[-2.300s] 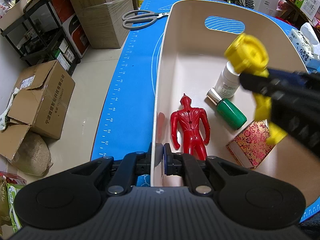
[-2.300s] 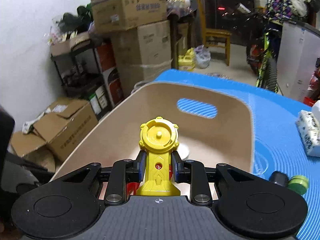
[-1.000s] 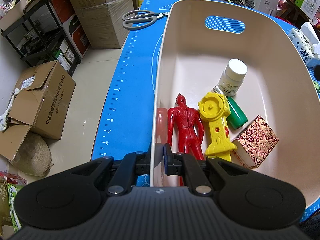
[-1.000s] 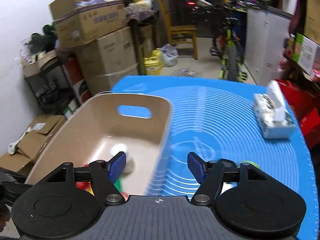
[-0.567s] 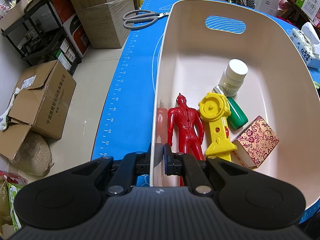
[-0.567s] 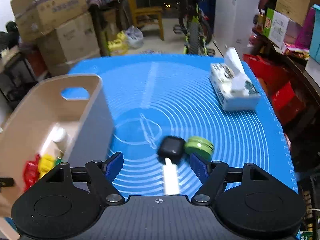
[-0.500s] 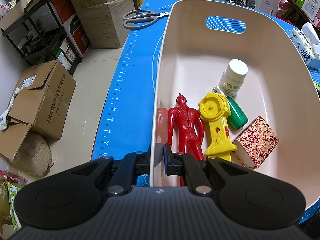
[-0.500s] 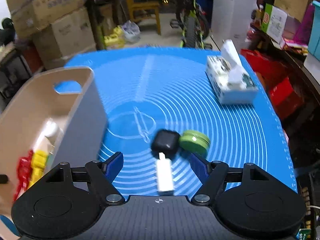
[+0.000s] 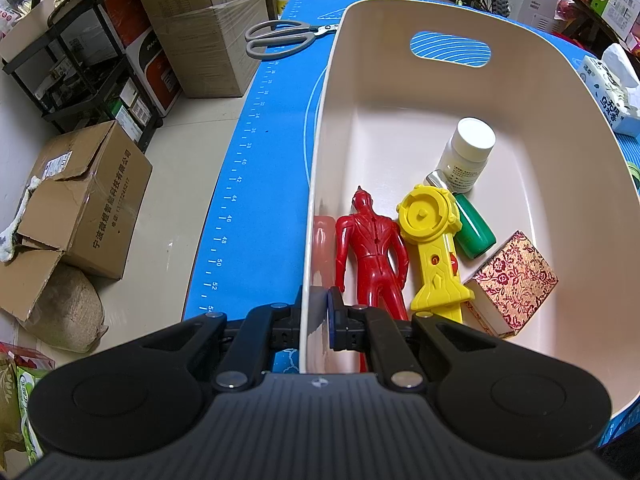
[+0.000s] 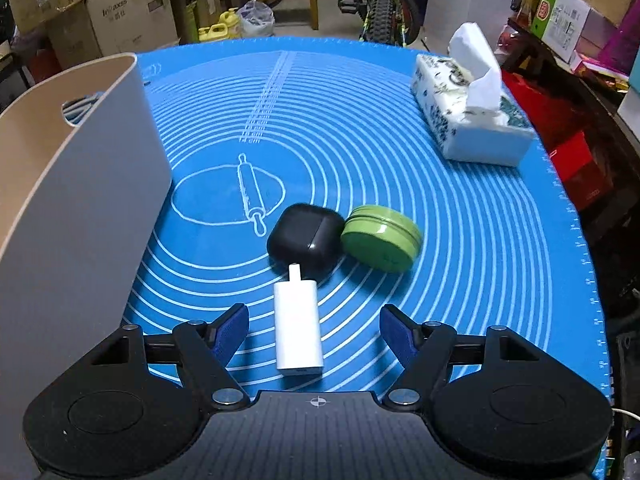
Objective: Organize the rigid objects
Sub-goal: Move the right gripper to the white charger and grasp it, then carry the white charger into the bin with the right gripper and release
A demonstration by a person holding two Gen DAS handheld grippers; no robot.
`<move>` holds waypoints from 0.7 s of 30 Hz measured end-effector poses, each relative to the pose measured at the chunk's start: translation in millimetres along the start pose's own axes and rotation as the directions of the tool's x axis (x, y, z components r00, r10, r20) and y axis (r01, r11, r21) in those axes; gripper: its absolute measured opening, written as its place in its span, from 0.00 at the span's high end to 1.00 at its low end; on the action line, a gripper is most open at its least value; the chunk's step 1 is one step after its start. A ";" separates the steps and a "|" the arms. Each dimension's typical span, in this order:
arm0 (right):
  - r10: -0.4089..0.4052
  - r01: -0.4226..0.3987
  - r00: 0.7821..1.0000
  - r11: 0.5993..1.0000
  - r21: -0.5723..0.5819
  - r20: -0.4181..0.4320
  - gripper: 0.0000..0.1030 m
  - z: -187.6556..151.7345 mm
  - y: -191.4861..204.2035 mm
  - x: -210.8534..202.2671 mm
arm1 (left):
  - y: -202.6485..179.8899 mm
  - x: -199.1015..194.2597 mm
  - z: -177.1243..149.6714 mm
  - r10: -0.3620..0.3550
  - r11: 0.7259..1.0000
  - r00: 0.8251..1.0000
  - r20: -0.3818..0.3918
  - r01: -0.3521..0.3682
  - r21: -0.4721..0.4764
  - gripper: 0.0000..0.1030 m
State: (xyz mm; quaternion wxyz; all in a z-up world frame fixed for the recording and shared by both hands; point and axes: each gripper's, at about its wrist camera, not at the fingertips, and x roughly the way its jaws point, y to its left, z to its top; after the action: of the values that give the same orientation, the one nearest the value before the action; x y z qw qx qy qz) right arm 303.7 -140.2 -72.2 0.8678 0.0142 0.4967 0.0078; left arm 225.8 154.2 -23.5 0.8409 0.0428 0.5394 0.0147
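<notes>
While the left gripper [image 9: 319, 312] stays pitched steeply downward, its two blue-padded fingers are pinched tight on the near rim of the cream plastic bin [image 9: 440, 20], one finger outside the wall and one inside. Lying in that bin are a red plastic superhero figure [image 9: 370, 248], face down, with a yellow plastic toy launcher [image 9: 432, 248] just beside it, a green cylindrical bottle with a silver cap [image 9: 472, 228] touching the launcher's round head, a white-capped white pill bottle [image 9: 466, 156] and a small red-and-gold floral box [image 9: 510, 284] toward the right wall. Grey-handled scissors [image 9: 280, 36] rest on the blue silicone baking mat [image 10: 360, 120] beyond the bin's left edge. Over on the other side, the right gripper [image 10: 314, 328] angles down over the mat with its jaws well apart and closing a little, straddling a white rectangular charger plug [image 10: 298, 330] that lies flat between the pads without touching either. The plug's prong end meets a black rounded earbud case [image 10: 306, 234], and a round green tin [image 10: 380, 236] sits against that case's right side. A floral tissue pack [image 10: 468, 120] lies well apart at the far right.
</notes>
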 end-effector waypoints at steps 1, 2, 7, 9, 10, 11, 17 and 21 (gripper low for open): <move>-0.001 0.001 1.000 1.000 -0.006 -0.002 0.27 -0.3 1.2 2.4 | -0.4 0.0 0.0 0.000 1.000 1.000 0.000 0.000 0.000 0.90; -0.004 0.003 1.000 1.000 -0.014 -0.004 0.29 -0.8 2.8 4.8 | -0.1 0.0 0.0 0.000 1.000 1.000 0.000 0.000 0.000 0.90; 0.002 -0.003 1.000 1.000 -0.028 -0.006 0.35 -3.7 5.0 10.4 | -0.2 0.0 -0.1 0.003 1.000 1.000 0.000 -0.003 0.001 0.90; 0.005 -0.005 1.000 1.000 -0.029 0.001 0.37 -4.2 4.3 10.4 | -0.6 0.0 -0.1 0.005 1.000 1.000 0.000 -0.005 0.002 0.90; 0.010 -0.010 1.000 1.000 -0.029 0.004 0.43 -4.6 3.8 9.9 | -0.5 0.1 -0.1 0.005 1.000 1.000 0.000 -0.005 0.002 0.90; 0.013 -0.012 1.000 0.999 -0.029 0.008 0.52 -4.7 3.7 9.2 | -0.5 0.1 -0.1 0.005 1.000 1.000 0.000 -0.005 0.002 0.90; 0.014 -0.013 1.000 0.998 -0.062 0.014 0.68 -5.2 9.1 6.3 | -1.0 0.2 -0.1 0.004 1.000 1.000 0.000 -0.004 0.002 0.90; 0.004 -0.002 1.000 0.998 -0.071 0.025 0.69 -5.3 14.2 0.3 | -1.0 0.2 -0.1 0.005 1.000 1.000 0.000 -0.005 0.002 0.90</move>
State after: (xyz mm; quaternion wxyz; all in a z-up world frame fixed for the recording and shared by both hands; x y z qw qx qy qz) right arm 299.3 -126.0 -74.7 0.8738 -0.0156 0.4852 0.0264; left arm 225.8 153.2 -23.7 0.8408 0.0449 0.5392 0.0160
